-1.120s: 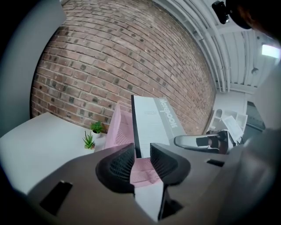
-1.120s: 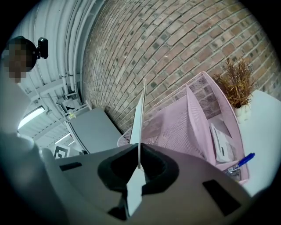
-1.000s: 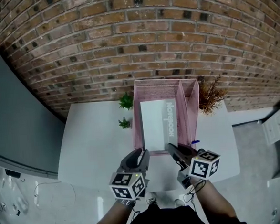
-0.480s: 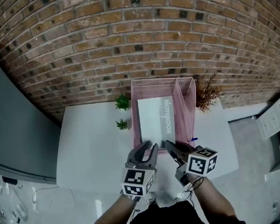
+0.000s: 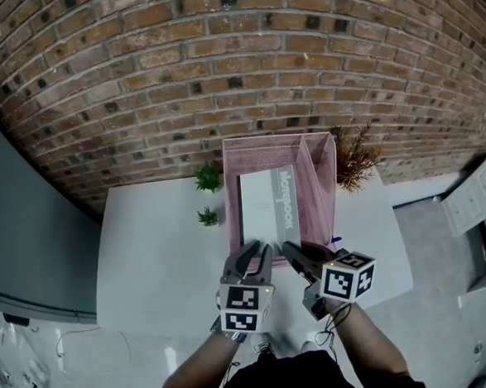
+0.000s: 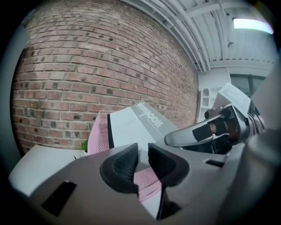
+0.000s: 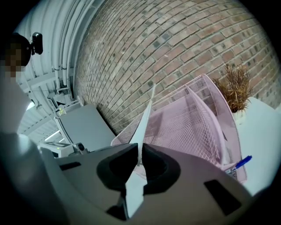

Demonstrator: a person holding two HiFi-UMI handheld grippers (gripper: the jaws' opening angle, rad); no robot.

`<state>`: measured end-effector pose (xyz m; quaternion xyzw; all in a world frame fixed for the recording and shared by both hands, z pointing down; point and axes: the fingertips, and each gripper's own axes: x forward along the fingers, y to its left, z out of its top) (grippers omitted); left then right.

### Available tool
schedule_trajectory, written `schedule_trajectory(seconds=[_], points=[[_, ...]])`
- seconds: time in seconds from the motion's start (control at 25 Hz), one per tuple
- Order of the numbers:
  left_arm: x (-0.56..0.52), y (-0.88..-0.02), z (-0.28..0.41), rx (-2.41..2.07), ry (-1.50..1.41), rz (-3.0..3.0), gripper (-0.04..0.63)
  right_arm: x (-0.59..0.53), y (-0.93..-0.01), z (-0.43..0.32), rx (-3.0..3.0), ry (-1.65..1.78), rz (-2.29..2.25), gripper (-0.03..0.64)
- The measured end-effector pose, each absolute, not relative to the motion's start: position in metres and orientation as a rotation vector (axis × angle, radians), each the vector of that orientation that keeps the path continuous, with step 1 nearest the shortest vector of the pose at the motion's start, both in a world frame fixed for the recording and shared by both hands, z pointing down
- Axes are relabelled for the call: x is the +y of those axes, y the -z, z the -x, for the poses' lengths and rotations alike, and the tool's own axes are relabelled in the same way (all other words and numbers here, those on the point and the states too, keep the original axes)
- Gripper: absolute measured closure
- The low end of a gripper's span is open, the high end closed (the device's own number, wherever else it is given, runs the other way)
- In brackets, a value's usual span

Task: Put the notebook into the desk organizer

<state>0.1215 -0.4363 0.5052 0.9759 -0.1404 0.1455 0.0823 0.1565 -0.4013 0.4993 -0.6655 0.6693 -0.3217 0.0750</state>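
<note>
Brickwork in red-brown [image 5: 217, 66] backs a white rectangular table [image 5: 155, 245], where a pink wire-mesh desk organizer [image 5: 319, 192] stands close to the wall. The thin white notebook with a grey lettered strip along one side [image 5: 259, 209] lies inside the organizer's wide left compartment, tilted, with its near end at the organizer's front. The right gripper [image 5: 293, 252] has that near end between its jaws. They have just been easing apart, yet in the right gripper view both pads look to be touching the cover. The left gripper [image 5: 253, 251] hovers just beside it at the organizer's front. Its jaws stand a narrow slit apart with nothing clamped, and pink mesh shows through the gap. Two small green potted plants [image 5: 207, 178] sit left of the organizer, a dried brown plant [image 5: 352, 156] stands to its right, and a blue pen [image 7: 240, 162] lies by its front right corner.
</note>
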Motion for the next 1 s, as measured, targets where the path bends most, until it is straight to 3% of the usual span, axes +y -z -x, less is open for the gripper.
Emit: schedule_trajectory(seconds=[0.44,1.0], points=[[-0.437,-0.513,-0.125,-0.483,-0.502,-2.924,0.531,-0.397,-0.511,-0.150,2.179,1.034,2.045,0.453],[-0.440,-0.514,-0.125,-0.509,-0.505,-2.901,0.531,-0.358,-0.500,-0.162,2.120,0.940,2.164,0.457]])
